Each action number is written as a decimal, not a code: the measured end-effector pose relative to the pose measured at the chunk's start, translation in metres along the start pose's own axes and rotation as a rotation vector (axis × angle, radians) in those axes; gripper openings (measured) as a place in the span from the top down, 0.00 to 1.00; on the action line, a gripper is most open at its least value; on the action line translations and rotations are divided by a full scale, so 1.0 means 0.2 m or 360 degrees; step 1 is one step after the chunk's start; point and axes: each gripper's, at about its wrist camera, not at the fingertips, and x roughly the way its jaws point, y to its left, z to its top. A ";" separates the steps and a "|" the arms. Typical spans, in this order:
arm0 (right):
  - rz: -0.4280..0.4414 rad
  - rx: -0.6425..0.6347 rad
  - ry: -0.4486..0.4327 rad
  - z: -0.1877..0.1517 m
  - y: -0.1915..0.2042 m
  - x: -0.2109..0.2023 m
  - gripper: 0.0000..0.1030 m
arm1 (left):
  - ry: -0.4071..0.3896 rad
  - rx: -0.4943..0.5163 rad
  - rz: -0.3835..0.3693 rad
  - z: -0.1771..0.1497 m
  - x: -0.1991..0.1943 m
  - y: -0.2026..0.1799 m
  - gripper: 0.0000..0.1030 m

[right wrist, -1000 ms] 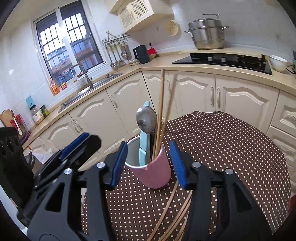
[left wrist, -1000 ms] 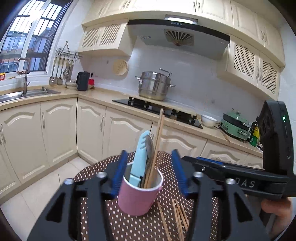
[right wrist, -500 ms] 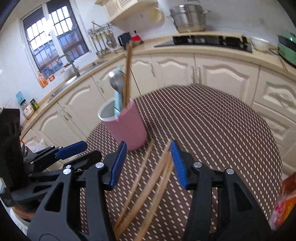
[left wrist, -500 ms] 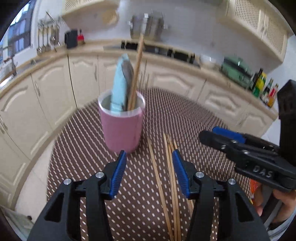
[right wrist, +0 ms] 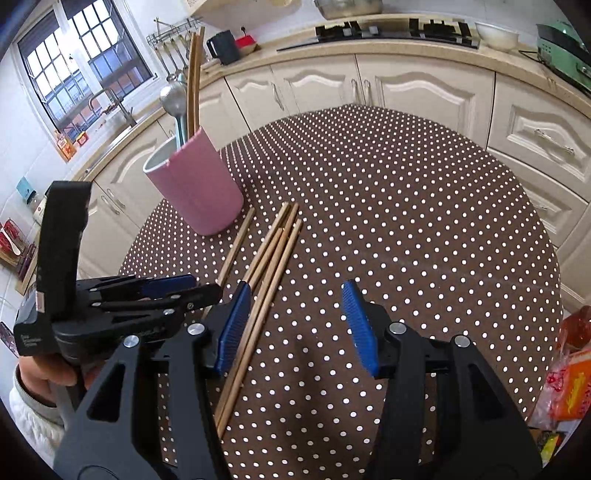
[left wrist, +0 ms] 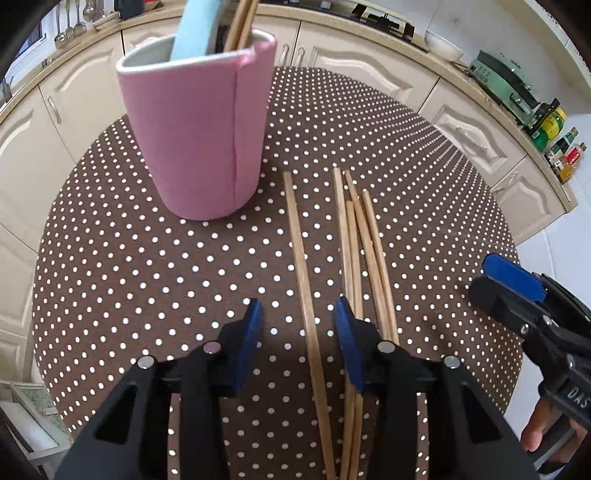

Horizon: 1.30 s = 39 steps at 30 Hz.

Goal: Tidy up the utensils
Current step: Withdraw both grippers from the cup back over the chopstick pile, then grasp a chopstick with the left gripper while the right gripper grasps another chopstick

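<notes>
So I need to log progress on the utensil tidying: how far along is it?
Done: the pink cup already holds a light-blue utensil, a metal spoon and some wooden chopsticks. In hand: nothing yet; the left gripper is closing around one loose chopstick on the table, pads not touching. Left: five chopsticks; the right gripper is open and empty.

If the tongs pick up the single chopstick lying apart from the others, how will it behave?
The single chopstick looks like thin, straight wood, so it is probably stiff and light. It seems round, so a push may roll it on the dotted tablecloth. Lying flat, it may slip from the closing left tongs.
</notes>
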 end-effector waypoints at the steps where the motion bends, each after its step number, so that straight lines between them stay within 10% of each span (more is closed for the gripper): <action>1: -0.0005 -0.0003 0.0018 0.01 0.01 0.01 0.50 | 0.0002 0.0008 0.0006 0.01 0.01 -0.01 0.66; 6: 0.0012 0.0000 0.0144 0.06 0.02 0.10 0.50 | 0.0008 0.0042 0.0048 0.03 0.04 -0.03 0.92; 11: 0.0006 -0.0024 0.0303 0.11 0.06 0.22 0.69 | -0.0023 -0.0009 -0.0007 0.01 0.03 0.02 0.93; 39: -0.0255 -0.0164 0.0478 0.11 0.33 0.37 0.77 | -0.0029 -0.0052 -0.0149 -0.12 -0.08 0.17 0.93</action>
